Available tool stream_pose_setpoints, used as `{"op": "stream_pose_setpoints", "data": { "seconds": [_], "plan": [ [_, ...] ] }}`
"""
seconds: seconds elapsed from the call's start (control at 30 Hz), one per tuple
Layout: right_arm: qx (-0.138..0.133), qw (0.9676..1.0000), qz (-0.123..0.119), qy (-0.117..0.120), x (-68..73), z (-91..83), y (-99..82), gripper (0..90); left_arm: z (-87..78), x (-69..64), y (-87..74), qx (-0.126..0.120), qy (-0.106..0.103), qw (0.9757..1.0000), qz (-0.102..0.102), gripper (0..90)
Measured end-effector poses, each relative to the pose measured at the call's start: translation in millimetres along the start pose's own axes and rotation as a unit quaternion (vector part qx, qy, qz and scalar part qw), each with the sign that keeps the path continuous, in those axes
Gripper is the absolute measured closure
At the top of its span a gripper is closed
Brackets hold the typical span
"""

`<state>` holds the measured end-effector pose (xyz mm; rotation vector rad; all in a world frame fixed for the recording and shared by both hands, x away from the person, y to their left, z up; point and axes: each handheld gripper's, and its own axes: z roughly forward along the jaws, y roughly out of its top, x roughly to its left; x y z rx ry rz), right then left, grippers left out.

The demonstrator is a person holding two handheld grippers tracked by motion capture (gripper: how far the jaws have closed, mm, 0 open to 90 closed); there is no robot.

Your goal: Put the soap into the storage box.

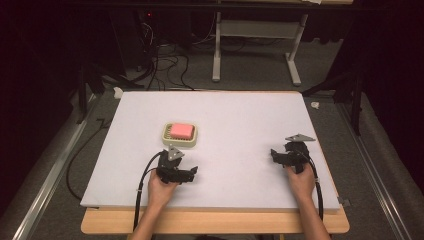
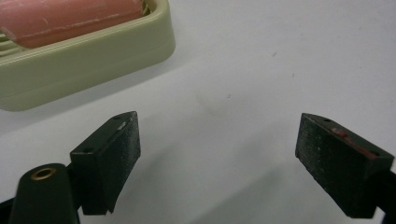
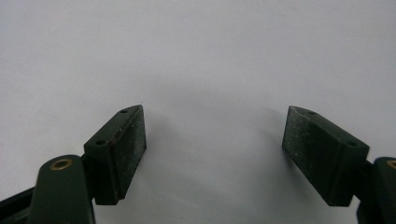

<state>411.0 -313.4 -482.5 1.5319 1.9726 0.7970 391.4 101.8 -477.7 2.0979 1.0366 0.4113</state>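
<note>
A pink soap bar (image 1: pixel 180 130) lies in a cream soap dish (image 1: pixel 168 140) on the white board, left of centre. My left gripper (image 1: pixel 176 166) sits just in front of the dish, open, with nothing between its jaws. In the left gripper view the dish (image 2: pixel 84 70) and the soap bar (image 2: pixel 65 18) fill the upper left, a short way beyond the left gripper (image 2: pixel 217 149). My right gripper (image 1: pixel 290 154) rests at the right side of the board, open and empty. The right gripper (image 3: pixel 215 154) looks at bare white board.
The white board (image 1: pixel 235 120) lies on a wooden table (image 1: pixel 215 222) whose edge shows at the front. Beyond the far edge are a grey floor, cables (image 1: pixel 165 60) and a white table frame (image 1: pixel 255 45). Metal rails (image 1: pixel 45 185) run along both sides.
</note>
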Motion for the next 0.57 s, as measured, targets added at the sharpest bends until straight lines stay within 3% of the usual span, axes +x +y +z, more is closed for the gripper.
{"op": "stream_pose_setpoints", "data": {
  "seconds": [0.13,0.27,0.57],
  "plan": [
    [-0.001,1.0000,-0.001,-0.001,0.0,0.2,-0.1,22.2,6.4,-1.4,-3.5,0.005,0.005,1.0000,0.001,15.0],
    [0.000,1.0000,0.000,0.000,-0.1,0.1,0.0,22.3,8.5,-4.8,-5.2,0.006,0.018,0.9997,0.015,14.9],
    [0.000,1.0000,0.000,0.000,0.0,0.0,0.0,22.3,9.0,-2.5,-5.1,0.010,0.009,0.9999,0.006,15.0]
  ]
}}
